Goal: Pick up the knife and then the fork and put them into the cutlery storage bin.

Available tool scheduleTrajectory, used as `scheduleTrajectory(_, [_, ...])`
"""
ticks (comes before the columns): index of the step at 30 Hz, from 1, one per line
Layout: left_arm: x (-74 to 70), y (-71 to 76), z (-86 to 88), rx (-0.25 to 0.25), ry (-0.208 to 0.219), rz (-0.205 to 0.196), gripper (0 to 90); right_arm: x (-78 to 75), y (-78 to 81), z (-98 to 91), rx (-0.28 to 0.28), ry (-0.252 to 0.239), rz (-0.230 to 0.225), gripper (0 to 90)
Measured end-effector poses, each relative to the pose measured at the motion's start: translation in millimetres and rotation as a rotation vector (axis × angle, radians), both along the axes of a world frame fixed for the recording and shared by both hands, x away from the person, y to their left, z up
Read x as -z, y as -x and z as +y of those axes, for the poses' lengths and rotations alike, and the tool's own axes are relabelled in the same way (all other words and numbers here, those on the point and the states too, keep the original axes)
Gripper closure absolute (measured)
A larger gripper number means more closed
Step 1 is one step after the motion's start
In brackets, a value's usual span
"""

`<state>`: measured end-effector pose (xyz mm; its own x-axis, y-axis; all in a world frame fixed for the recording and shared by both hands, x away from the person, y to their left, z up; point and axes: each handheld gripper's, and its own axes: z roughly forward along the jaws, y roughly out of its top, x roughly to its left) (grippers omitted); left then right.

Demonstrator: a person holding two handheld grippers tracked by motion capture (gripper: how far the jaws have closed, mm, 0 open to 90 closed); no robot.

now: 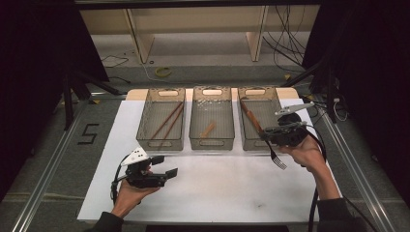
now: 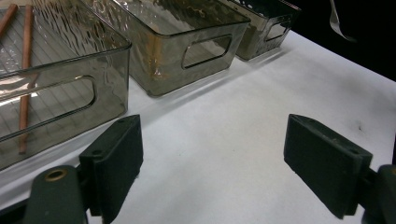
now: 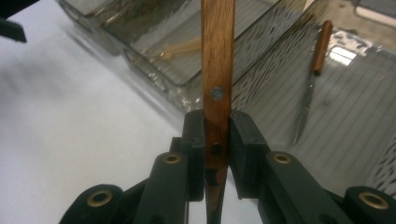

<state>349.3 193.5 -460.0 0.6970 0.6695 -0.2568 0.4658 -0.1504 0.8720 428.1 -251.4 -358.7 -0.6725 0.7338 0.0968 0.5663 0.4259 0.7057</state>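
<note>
My right gripper [image 1: 271, 133] is shut on a wooden-handled fork [image 1: 277, 159] at the near end of the right bin [image 1: 251, 144]. The fork's tines hang toward me over the white mat, and its handle [image 1: 250, 117] slants up over that bin. In the right gripper view the jaws [image 3: 217, 119] clamp the brown riveted handle [image 3: 217, 56] from both sides. My left gripper [image 1: 165, 166] rests low over the mat at the front left, open and holding nothing. Its two pads stand wide apart in the left gripper view [image 2: 215, 140].
Three clear smoky bins stand in a row at the back of the white mat [image 1: 217, 188]. The left bin [image 1: 160, 144] holds chopsticks [image 1: 167, 120], the middle bin [image 1: 212, 142] a pale wooden piece [image 1: 208, 129]. A wooden-handled knife [image 3: 314, 70] lies in the right bin.
</note>
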Motion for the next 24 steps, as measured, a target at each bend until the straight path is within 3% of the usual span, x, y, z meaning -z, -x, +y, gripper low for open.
scheduleTrajectory(5, [-0.3,-0.5,-0.4,0.002,0.000,0.001,19.2,-7.1,-15.4,-2.3,0.040,-0.035,-0.012,78.2])
scheduleTrajectory(14, [-0.2,-1.2,0.1,0.001,0.001,-0.001,19.2,-19.9,-47.3,-1.1,0.109,-0.054,-0.025,78.2])
scheduleTrajectory(24, [-0.2,-0.7,0.9,0.002,0.000,-0.004,19.2,-12.4,-87.3,-1.8,0.204,-0.040,-0.010,78.1])
